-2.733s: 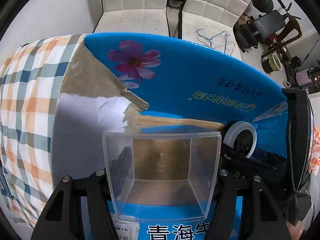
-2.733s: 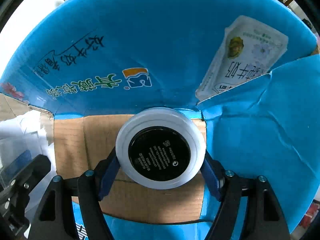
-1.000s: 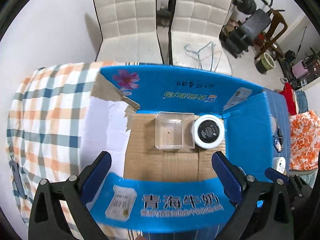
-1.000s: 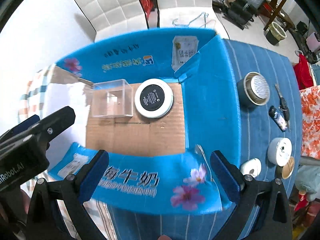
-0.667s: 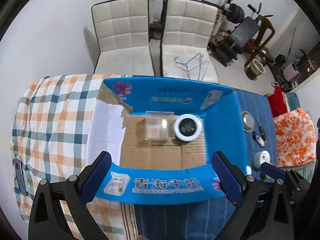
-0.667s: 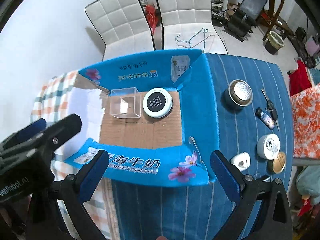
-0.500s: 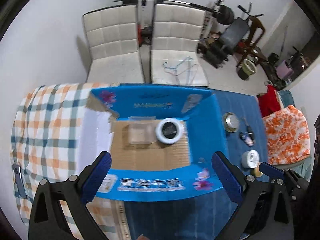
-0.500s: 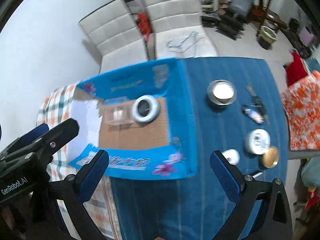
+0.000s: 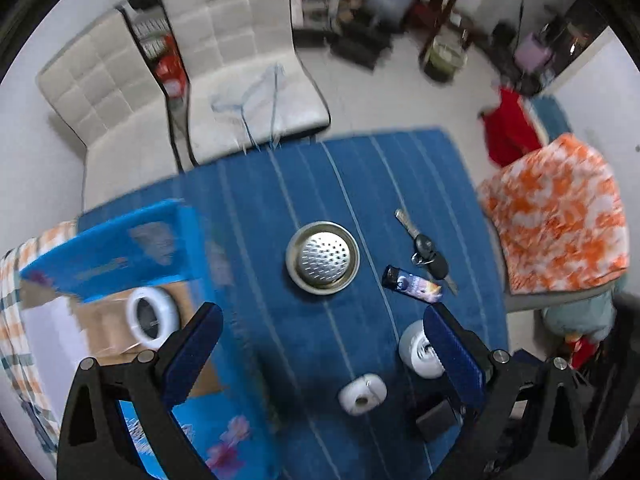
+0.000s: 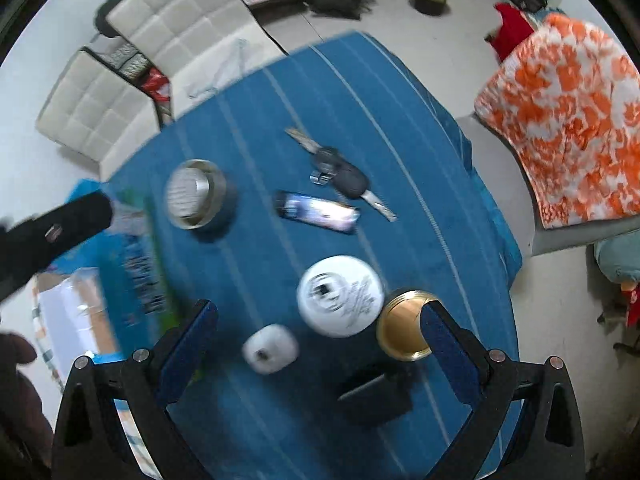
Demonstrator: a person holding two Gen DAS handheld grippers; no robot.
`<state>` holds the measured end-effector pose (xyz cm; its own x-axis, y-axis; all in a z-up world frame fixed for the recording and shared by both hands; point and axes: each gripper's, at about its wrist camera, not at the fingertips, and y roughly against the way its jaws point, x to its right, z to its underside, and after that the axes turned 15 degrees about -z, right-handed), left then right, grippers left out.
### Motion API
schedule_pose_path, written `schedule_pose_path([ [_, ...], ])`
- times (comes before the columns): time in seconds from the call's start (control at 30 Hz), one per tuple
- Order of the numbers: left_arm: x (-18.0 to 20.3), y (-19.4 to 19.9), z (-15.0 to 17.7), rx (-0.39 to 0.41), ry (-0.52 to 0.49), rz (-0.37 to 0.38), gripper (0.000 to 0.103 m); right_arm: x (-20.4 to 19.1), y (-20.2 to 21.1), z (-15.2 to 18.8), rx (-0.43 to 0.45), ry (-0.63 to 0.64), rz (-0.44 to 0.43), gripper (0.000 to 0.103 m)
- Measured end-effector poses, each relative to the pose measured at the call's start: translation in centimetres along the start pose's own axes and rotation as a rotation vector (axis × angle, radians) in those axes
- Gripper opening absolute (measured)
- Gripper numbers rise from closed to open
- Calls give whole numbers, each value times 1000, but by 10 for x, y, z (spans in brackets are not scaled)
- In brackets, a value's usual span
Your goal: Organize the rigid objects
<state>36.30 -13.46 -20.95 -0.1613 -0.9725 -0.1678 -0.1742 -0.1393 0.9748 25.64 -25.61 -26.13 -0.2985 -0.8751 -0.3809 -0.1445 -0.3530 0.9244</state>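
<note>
Blue striped cloth covers the bench (image 9: 280, 208), with two white quilted chairs (image 9: 240, 40) beyond its far edge and an orange-patterned fabric (image 9: 560, 216) off its right edge. At the left edge, the blue cardboard box (image 9: 120, 248) holds the white-rimmed round tin (image 9: 152, 316). Both grippers hover above, each with jaws spread wide and holding nothing: left gripper (image 9: 320, 356), right gripper (image 10: 320, 344). Next rightward stands the perforated metal strainer (image 9: 322, 257), then the lighter (image 10: 316, 211) and car key (image 10: 340, 174), each with its long axis running diagonally. Near the front edge sit a small white cap (image 10: 270, 348), a white jar (image 10: 340, 296), a gold lid (image 10: 404, 330) and a dark box (image 10: 376, 396).
</note>
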Motion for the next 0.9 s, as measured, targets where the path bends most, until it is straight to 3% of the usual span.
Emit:
schedule_pose_path([
  [0.13,24,-60,-19,-134,-39,-25,103,21,-29,-9,-46,-40,-3,103],
  [0.23,34,-88,-22,-188,-54,-49,102,26,-46,-14,-71,-56,-10,103],
  [0.53,54,-125,-19,-240,-127,-89,101,19,-79,-14,-124,-36,20,99],
  [0.63,58,-134,-16,-240,-148,-108,86,10,-92,-11,-169,2,70,88],
  [0.67,60,-136,-14,-240,-160,-116,74,8,-96,-9,-165,19,95,86],
  [0.8,60,-135,-13,-222,-161,-104,74,7,-104,-7,-163,32,152,77],
  [0.9,62,-134,-11,-219,-164,-95,74,3,-105,-8,-164,29,173,77],
])
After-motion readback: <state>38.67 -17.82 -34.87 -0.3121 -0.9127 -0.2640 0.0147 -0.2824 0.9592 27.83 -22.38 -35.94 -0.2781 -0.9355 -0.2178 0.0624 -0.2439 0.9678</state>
